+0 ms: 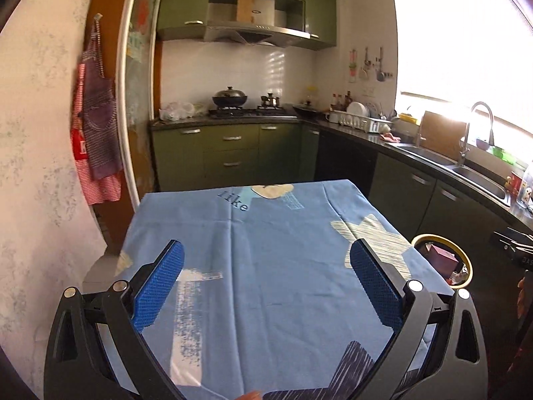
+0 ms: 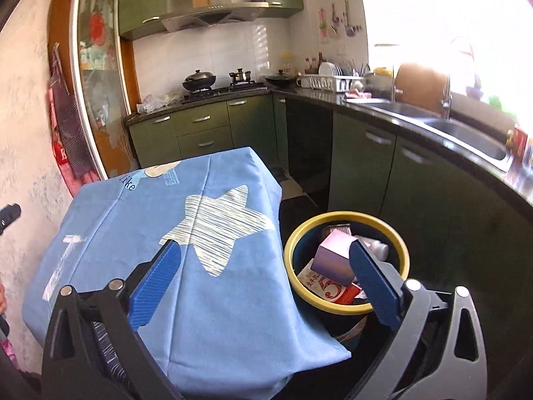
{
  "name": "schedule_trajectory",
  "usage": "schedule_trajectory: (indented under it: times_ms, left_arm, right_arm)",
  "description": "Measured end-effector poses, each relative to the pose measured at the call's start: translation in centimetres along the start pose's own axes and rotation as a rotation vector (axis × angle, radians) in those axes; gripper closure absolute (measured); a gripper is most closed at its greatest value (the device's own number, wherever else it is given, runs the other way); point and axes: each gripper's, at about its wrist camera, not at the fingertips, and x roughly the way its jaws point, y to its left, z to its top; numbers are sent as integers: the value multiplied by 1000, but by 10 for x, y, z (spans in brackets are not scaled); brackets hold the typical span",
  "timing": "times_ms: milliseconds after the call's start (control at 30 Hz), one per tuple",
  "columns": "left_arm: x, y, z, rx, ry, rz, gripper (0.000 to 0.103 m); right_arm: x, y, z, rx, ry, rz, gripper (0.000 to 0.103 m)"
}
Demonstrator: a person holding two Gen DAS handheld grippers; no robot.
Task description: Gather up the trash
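A dark trash bin with a yellow rim (image 2: pixel 346 216) stands on the floor right of the table; it also shows in the left wrist view (image 1: pixel 466 256). Inside lie a pink box (image 2: pixel 333 256), a red-and-white package (image 2: pixel 333 290) and a white bottle (image 2: pixel 378 248). My right gripper (image 2: pixel 263 250) is open and empty, over the table's right edge with its right finger above the bin. My left gripper (image 1: pixel 266 250) is open and empty above the blue tablecloth (image 1: pixel 266 266).
The blue cloth with star prints covers the table (image 2: pixel 133 233). Green kitchen cabinets (image 1: pixel 233 153), a stove with pots (image 1: pixel 246 110) and a counter with sink (image 2: pixel 466 133) line the back and right. Aprons (image 1: pixel 96 126) hang on the left wall.
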Motion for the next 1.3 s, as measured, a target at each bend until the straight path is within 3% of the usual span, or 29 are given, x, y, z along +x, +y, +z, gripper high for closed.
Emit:
schedule_trajectory:
  times_ms: [133,400,1300]
  left_arm:
    - [-34,16,-1,-12,-53,41,5]
    - [-66,9,-6,-21,-63,-7,5]
    - [-51,-8,-5,3,-29,-15,5]
  right_arm:
    - [-24,11,1,-18,-30,-4,7]
    - [-46,16,-5,-27,-71,-6,7]
    - [-43,14,-8,-19,-63,3,7]
